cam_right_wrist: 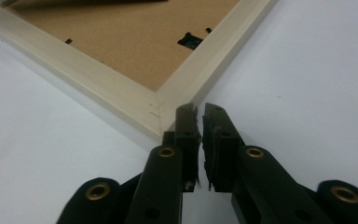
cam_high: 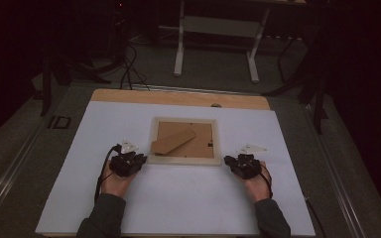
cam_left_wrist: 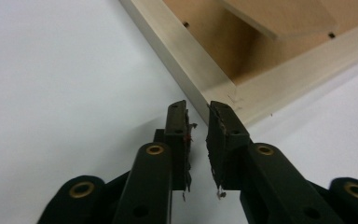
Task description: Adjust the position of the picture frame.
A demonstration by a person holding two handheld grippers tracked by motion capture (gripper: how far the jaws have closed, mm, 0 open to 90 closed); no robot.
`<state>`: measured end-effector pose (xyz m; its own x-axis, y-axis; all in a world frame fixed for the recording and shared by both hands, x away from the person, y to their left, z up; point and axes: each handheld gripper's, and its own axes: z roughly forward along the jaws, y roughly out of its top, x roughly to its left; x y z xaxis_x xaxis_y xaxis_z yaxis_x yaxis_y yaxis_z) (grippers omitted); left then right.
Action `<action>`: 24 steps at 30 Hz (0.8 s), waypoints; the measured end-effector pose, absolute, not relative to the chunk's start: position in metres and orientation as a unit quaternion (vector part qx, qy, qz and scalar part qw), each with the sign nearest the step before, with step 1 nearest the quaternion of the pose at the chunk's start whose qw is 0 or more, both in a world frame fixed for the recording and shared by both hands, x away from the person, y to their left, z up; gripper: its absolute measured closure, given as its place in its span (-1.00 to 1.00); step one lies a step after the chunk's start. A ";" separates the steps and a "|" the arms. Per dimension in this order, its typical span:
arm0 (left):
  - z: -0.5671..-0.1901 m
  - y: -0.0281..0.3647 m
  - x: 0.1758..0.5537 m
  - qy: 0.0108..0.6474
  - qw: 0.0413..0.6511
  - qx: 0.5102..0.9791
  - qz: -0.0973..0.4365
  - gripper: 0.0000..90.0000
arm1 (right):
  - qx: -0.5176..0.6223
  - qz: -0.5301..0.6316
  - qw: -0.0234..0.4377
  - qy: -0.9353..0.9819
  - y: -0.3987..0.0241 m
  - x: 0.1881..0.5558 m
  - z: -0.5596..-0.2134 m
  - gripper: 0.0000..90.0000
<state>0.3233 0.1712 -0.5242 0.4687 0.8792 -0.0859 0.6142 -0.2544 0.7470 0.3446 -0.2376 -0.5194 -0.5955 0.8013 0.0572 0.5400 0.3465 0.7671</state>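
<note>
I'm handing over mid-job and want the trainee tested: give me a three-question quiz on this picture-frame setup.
1. True or false: the pale wooden picture frame lies face down, its brown fibreboard back upward.
2. Where does the left gripper stand? A) at the frame's near corner B) on the fibreboard back C) off the white table sheet
3. What is between the right gripper's jaws?

Key
1. True; the brown stand flap shows too.
2. A, jaws a little apart, with no grip on the frame.
3. Nothing; a narrow gap, tips beside the frame's corner.
</note>
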 end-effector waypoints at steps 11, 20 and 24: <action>-0.509 0.188 0.321 0.496 0.405 0.748 0.174 0.47 | 0.422 0.405 0.162 0.795 -0.248 0.344 -0.520 0.62; -0.501 0.197 0.319 0.500 0.413 0.739 0.181 0.33 | 0.421 0.408 0.163 0.794 -0.247 0.344 -0.520 0.57; -0.496 0.198 0.318 0.497 0.417 0.739 0.183 0.31 | 0.421 0.409 0.162 0.794 -0.247 0.344 -0.520 0.56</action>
<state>0.3178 0.1979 -0.4965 0.4392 0.8867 -0.1445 0.5812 -0.1578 0.7983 0.3441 -0.2473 -0.5201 -0.5935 0.8001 0.0871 0.5357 0.3119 0.7847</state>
